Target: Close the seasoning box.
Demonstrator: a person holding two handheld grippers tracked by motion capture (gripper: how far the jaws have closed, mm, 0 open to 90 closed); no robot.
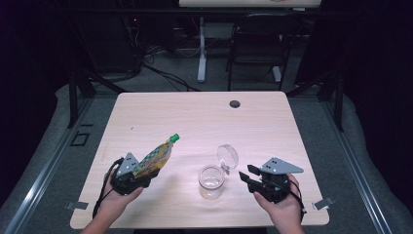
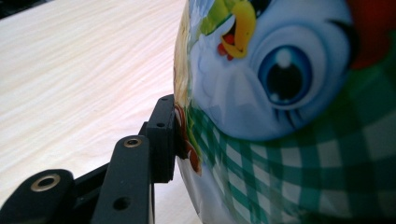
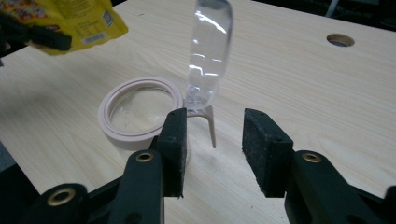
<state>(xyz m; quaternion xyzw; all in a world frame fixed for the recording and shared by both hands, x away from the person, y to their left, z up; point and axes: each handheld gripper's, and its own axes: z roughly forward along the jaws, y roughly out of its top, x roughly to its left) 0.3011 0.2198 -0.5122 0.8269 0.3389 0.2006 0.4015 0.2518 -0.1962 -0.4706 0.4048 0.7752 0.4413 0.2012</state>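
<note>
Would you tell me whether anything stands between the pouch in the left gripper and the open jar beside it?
Nothing visible does. The left gripper holds the pouch tilted, green cap up, left of the jar. Bare table lies between them, and the jar's lid stands flipped open on its far right side.

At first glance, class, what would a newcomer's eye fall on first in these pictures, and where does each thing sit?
The colourful pouch with a green cap stands out first, clamped in the left gripper and tilted above the table's near left. Next comes the clear jar near the table's front middle, its hinged lid swung up. The right gripper hangs open and empty just right of the jar.
</note>
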